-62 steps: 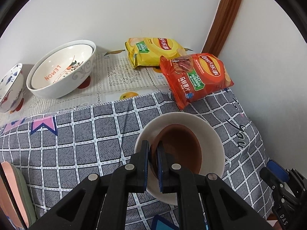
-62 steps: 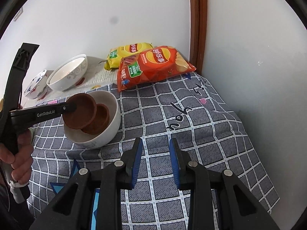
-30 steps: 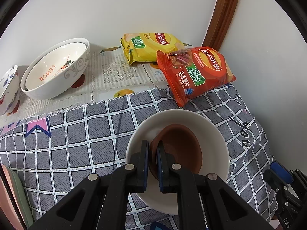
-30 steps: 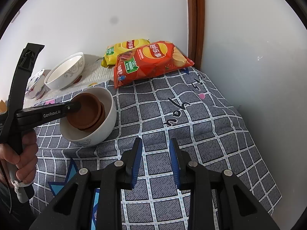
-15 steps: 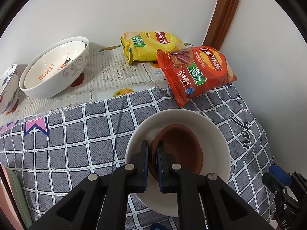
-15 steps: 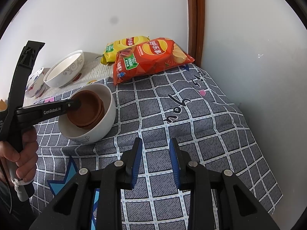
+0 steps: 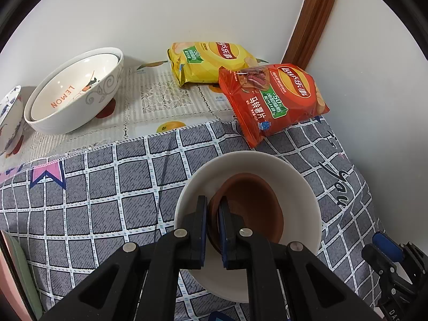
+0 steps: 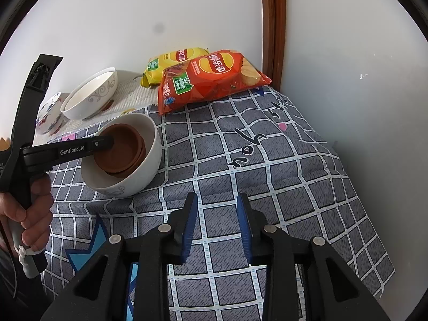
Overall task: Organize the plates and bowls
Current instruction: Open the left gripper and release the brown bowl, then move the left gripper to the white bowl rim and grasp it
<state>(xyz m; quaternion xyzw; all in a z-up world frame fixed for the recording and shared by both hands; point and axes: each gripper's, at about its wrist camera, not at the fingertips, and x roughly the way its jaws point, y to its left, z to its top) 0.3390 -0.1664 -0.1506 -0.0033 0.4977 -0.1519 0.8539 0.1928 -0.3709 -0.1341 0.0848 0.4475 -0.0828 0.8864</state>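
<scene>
Two brown dishes (image 8: 121, 149) nest in the white bowl (image 8: 149, 160); left hand-held gripper (image 7: 213, 215) pinches the upper rim, risking tipping. Right hand-held gripper (image 8: 216, 223) hangs wide, empty.

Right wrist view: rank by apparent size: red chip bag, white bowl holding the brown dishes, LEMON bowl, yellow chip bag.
1. red chip bag
2. white bowl, close to the bag; it sits nearer the camera, so their order is unsure
3. LEMON bowl
4. yellow chip bag, partly hidden behind the red bag

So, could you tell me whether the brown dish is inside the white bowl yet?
Inside. The brown dish sits nested on another brown dish within the white bowl, with the left gripper shut on its rim.
</scene>
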